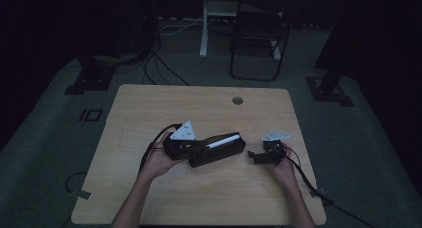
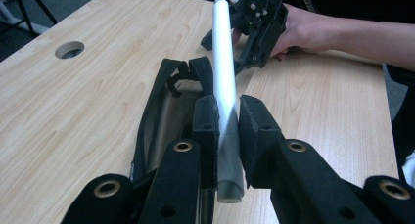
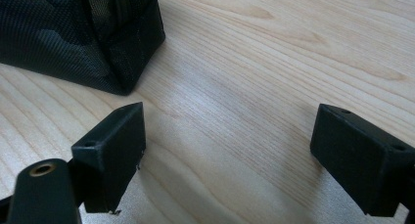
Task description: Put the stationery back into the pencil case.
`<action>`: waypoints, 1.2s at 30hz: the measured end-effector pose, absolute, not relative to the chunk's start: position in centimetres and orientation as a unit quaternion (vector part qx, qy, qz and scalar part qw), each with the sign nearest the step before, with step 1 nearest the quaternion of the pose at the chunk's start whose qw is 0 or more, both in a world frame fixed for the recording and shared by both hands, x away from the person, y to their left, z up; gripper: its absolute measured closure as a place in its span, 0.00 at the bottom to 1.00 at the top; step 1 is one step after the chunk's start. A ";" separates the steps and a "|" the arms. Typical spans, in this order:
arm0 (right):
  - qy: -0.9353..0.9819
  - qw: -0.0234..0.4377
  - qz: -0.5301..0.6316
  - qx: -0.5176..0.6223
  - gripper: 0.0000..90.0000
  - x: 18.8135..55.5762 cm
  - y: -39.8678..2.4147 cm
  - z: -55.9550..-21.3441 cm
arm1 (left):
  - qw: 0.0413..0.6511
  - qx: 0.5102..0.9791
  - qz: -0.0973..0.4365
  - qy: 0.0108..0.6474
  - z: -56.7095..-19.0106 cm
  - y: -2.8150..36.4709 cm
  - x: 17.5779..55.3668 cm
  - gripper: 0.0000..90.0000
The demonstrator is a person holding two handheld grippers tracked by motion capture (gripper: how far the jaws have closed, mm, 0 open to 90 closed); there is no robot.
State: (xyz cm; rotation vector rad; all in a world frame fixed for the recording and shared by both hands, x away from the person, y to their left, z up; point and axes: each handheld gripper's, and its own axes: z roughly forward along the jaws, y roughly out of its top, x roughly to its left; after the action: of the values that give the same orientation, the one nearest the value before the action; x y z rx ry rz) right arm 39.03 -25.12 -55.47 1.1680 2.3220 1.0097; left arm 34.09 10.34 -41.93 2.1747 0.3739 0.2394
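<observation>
— Worktop (image 1: 149, 108)? Pale wood, round cable hole (image 1: 237, 99) toward the far edge. Dark floor and a black chair (image 1: 259, 34) beyond.

— Arms? Both forearms in from the near edge, angled slightly outward, left hand (image 1: 158, 163) and right hand (image 1: 283, 163) resting low on the wood.

— Black pouch (image 1: 217, 150)? Lying mid-worktop, between the hands, open along its top, long axis running left to right.

— Left gripper (image 2: 227, 119)? At the pouch's left end, pointed right. Pressed together on a white tube (image 2: 222, 62), pinching it near one end. Tube stretched over the open pouch toward the right hand.

— Right gripper (image 3: 227, 155)? Just right of the pouch, apart from it, pointed left. Spread wide, holding nothing, low over bare wood, pouch corner just beyond the left jaw.
</observation>
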 end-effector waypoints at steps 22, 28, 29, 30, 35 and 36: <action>0.820 0.176 0.356 0.412 0.15 39.0 -25.1 -55.5 | 0.436 0.881 0.100 0.155 -42.1 10.3 35.2 0.88; 0.820 0.176 0.356 0.412 0.15 39.0 -25.1 -55.5 | 0.432 0.883 0.101 0.155 -42.2 10.2 35.4 0.88; 0.820 0.176 0.357 0.412 0.15 39.0 -25.1 -55.5 | 0.433 0.882 0.100 0.155 -42.2 10.2 35.5 0.88; 0.820 0.176 0.357 0.412 0.15 39.0 -25.1 -55.5 | 0.433 0.882 0.100 0.156 -42.2 10.2 35.5 0.88; 0.820 0.176 0.356 0.412 0.15 39.0 -25.1 -55.5 | 0.433 0.881 0.100 0.159 -42.3 10.4 35.7 0.88; 0.820 0.176 0.356 0.412 0.15 39.0 -25.1 -55.5 | 0.433 0.881 0.099 0.160 -42.3 10.4 35.7 0.88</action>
State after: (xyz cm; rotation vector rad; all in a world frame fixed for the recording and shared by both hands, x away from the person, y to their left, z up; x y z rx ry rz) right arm 39.03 -25.12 -55.47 1.1680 2.3219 1.0095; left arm 35.73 10.38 -42.27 2.1956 0.3978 0.2469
